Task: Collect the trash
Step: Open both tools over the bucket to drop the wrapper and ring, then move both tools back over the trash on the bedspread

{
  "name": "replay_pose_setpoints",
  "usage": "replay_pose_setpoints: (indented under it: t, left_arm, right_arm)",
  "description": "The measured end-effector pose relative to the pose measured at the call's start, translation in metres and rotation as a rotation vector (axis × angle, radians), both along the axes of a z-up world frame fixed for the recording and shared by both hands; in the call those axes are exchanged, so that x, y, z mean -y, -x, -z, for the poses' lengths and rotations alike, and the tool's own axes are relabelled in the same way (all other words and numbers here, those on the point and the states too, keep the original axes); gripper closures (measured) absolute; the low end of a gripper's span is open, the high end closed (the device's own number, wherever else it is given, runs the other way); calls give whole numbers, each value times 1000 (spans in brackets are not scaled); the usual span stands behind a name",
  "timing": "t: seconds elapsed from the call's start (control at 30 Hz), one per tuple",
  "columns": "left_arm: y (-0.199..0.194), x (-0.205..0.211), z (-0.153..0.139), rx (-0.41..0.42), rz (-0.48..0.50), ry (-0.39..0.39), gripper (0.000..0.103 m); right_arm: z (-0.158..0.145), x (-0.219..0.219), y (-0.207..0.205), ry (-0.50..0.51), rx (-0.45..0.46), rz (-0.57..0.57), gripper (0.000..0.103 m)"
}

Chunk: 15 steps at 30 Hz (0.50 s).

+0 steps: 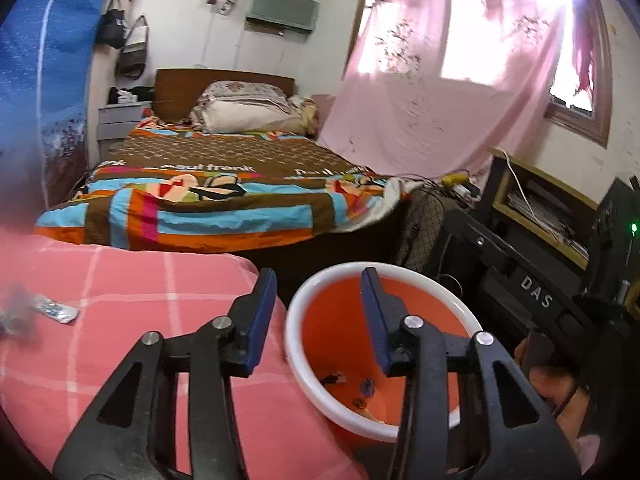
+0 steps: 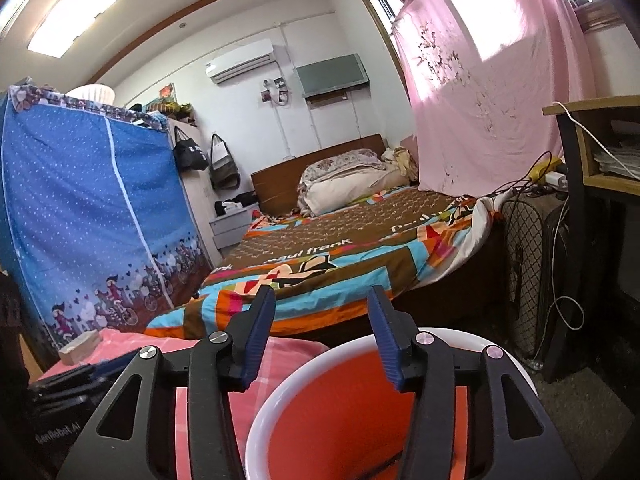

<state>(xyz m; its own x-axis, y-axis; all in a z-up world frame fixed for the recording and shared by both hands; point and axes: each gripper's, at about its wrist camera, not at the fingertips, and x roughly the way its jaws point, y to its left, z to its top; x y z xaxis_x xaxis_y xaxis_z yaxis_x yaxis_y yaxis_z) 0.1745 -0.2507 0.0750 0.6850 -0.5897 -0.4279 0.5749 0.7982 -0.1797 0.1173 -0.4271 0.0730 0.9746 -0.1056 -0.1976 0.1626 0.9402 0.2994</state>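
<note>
The left gripper hangs with its blue-padded fingers spread apart and nothing between them, one finger above the pink checked cloth, the other above the mouth of the bin. The right gripper is likewise spread wide and empty, its right finger over the bin's opening.

The trash on show is a small crumpled wrapper, silvery with blue print, lying flat on the pink checked cloth well to the left of the left gripper and apart from the bin. Something grey and blurred sits at the frame edge just beside it; what it is cannot be told.

The bin is orange inside with a thick white rim, standing just beside the edge of the pink cloth. At its bottom lie several small scraps, dark and bluish pieces, too small to name.

Only the left wrist view shows the wrapper and the bin's floor; the right wrist view sees the bin from closer, its bottom hidden. The right wrist view alone shows a blue fabric wardrobe in full and a ceiling light. Both show the bed with its patchwork cover.
</note>
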Motion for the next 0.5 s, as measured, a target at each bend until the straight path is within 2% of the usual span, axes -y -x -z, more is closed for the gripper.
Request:
replay_pose_setpoints:
  t: [0.07,0.17,0.23,0.3,0.4,0.43,0.5]
  left_arm:
    - [-1,-10,-3,12,-34,9,50]
    - [0,-26,-8,44,-97,18,38]
    - [1,-39,-11,72,-152,22,22]
    - [1,-53,-14,100,-208,32,14]
    - [1,-76,-18,131,-281,63,0]
    - [3,-84,-19,148,-316,79,0]
    - [6,-103,-19,178,-379,105,0]
  right_arm:
    - [-2,-4,-1,8,6,0,51]
    - [-5,-10,-4,13,27,-8,34]
    - [-8,-16,-5,17,49,-18,27]
    - [-11,-24,-8,33,68,-27,23]
    - [-16,-40,-10,59,105,-39,12]
    - [-17,-46,-11,69,123,-46,4]
    - [-19,-56,-12,84,151,-51,0]
